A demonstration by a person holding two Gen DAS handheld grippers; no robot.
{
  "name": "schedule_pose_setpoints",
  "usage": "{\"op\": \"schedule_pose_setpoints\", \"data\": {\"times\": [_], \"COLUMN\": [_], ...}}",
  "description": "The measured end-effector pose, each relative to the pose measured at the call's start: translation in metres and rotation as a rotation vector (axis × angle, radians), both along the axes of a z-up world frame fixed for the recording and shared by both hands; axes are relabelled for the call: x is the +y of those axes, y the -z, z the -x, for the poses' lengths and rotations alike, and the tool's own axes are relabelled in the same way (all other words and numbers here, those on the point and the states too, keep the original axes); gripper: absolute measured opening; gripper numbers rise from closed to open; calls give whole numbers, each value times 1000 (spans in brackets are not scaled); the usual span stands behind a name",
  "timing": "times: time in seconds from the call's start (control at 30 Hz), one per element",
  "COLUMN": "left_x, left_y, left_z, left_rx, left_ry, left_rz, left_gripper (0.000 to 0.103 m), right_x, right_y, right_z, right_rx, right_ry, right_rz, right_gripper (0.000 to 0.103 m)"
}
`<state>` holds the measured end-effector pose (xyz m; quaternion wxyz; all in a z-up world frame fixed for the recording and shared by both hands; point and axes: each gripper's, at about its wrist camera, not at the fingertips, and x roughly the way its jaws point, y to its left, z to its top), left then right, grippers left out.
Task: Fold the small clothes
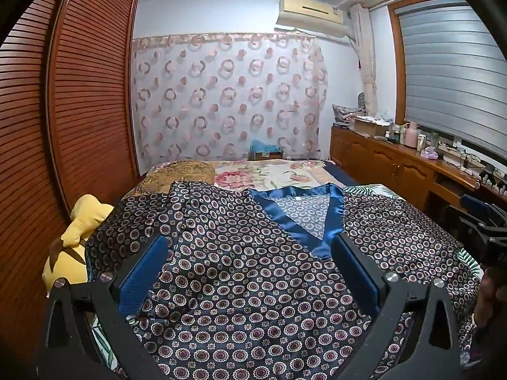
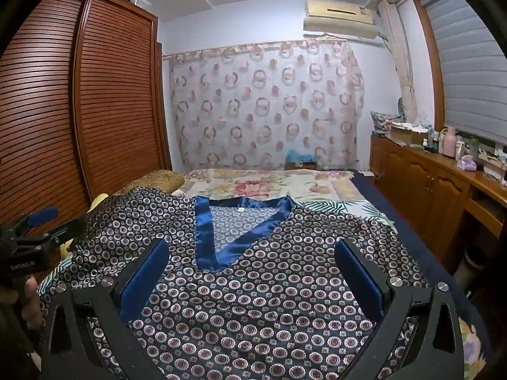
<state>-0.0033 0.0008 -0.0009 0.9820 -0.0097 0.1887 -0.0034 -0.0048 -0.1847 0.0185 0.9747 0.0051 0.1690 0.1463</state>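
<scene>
A dark navy shirt (image 1: 253, 285) with a circle print and a shiny blue V-neck collar (image 1: 301, 221) lies spread face up on the bed; it also shows in the right wrist view (image 2: 269, 300), with its collar (image 2: 221, 237). Its left sleeve (image 1: 133, 221) is bunched near the bed's left edge. My left gripper (image 1: 250, 250) is open and empty, hovering over the shirt's left chest. My right gripper (image 2: 252, 253) is open and empty over the shirt's middle, just below the collar. The right gripper's side shows at the left view's right edge (image 1: 484, 228).
A yellow plush toy (image 1: 76, 240) lies at the bed's left edge beside a slatted wooden wardrobe (image 1: 79, 110). A floral bedsheet (image 2: 269, 186) covers the far bed. A wooden cabinet (image 2: 427, 183) with bottles runs along the right wall under a window blind.
</scene>
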Motion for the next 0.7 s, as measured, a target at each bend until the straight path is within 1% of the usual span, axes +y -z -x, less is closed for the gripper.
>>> {"op": "schedule_pose_setpoints", "data": {"times": [0.7], "left_x": [2], "left_y": [-4], "left_z": [3], "left_rx": [-1], "left_ry": [-6], "left_rz": [0], "left_gripper": [103], "right_x": [-1], "right_y": [0], "right_z": [1], "right_rx": [0], "right_ry": [2], "right_rz": [1], "right_gripper": [103]}}
